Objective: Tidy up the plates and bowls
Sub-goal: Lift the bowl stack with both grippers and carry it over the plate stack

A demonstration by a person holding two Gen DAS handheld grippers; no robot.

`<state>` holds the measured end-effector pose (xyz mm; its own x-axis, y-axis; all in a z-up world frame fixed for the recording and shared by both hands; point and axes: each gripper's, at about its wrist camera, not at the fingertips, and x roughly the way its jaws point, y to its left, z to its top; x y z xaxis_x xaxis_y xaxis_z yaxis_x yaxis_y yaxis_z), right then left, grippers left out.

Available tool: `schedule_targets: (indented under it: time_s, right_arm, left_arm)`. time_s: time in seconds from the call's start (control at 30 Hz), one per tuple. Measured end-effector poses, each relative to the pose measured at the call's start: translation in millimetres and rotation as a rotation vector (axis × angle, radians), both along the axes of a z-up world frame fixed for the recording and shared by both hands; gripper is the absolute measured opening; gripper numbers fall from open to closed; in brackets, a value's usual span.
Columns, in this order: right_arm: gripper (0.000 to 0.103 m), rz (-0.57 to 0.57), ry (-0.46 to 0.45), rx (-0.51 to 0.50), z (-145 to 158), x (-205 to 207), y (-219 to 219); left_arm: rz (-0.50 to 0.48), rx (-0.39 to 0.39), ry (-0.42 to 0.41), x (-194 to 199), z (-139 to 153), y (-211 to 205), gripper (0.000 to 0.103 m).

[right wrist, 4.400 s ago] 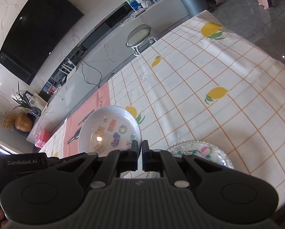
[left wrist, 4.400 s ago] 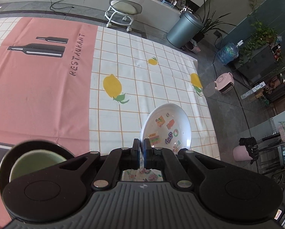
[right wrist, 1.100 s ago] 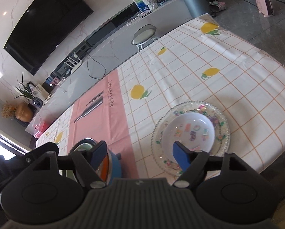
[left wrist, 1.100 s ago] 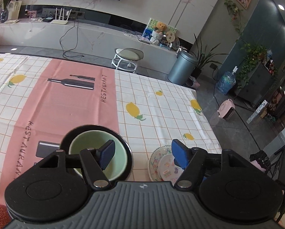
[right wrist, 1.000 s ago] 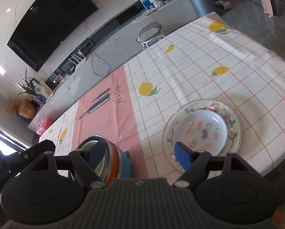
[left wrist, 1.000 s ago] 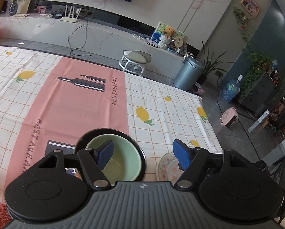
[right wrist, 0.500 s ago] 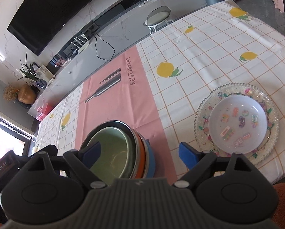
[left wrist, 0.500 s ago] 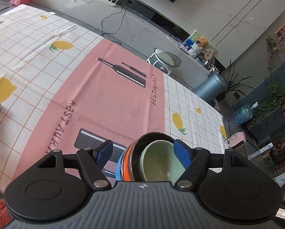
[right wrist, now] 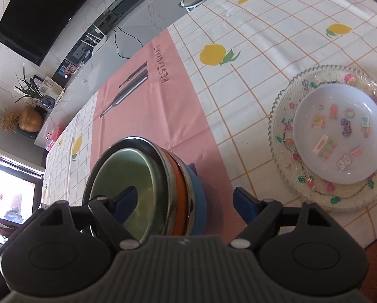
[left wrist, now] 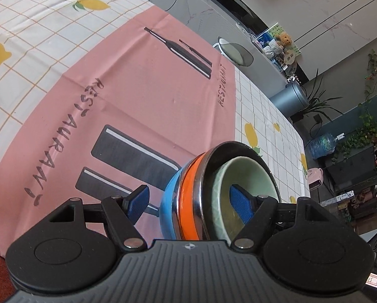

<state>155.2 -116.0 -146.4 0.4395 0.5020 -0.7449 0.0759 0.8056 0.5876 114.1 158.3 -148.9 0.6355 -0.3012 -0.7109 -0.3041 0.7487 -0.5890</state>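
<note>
Bowl stack [left wrist: 213,192] between both hand-held grippers, straddled from opposite sides.

I read the left hand-held gripper [left wrist: 192,202] wide open, one finger inside the green bowl [left wrist: 249,176], one outside the blue wall; right hand-held gripper [right wrist: 186,199] likewise astride, jaws closing, pads apparently not yet pressing. Stack sits on the worktop's pink strip [left wrist: 138,80], plates [right wrist: 340,136] well right.

A marble wall [right wrist: 70,0] carries a large dark television [right wrist: 44,17] above a long low grey cabinet [left wrist: 251,32]. A round stool [left wrist: 235,53] and grey bin [left wrist: 290,96] stand on the grey floor; houseplants [left wrist: 365,131] line the dark wall.
</note>
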Motion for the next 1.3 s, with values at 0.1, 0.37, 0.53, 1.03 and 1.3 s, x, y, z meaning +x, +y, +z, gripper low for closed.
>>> schedule_targets:
  time_s: [0.1,0.37,0.53,1.03,1.3]
  right_arm:
    - [0.08,-0.006,0.023,0.015,-9,2,1]
    - [0.071,-0.023,0.065,0.056,-22,8,-1]
    - [0.061,-0.019,0.08,0.096,-28,10,-1]
    - [0.048,-0.002,0.086,0.118,-25,12,1]
    - [0.048,0.007,0.065,0.132,-14,9,-4]
  left_arm:
    - [-0.013,0.005,0.023,4,-6,-5,0.084]
    - [-0.021,-0.001,0.074,11,-17,-7,0.074]
    - [-0.031,-0.033,0.068,12,-18,-5,0.061]
    - [-0.028,-0.059,0.082,12,-17,-1,0.058]
    - [-0.037,-0.045,0.052,7,1,-8,0.058]
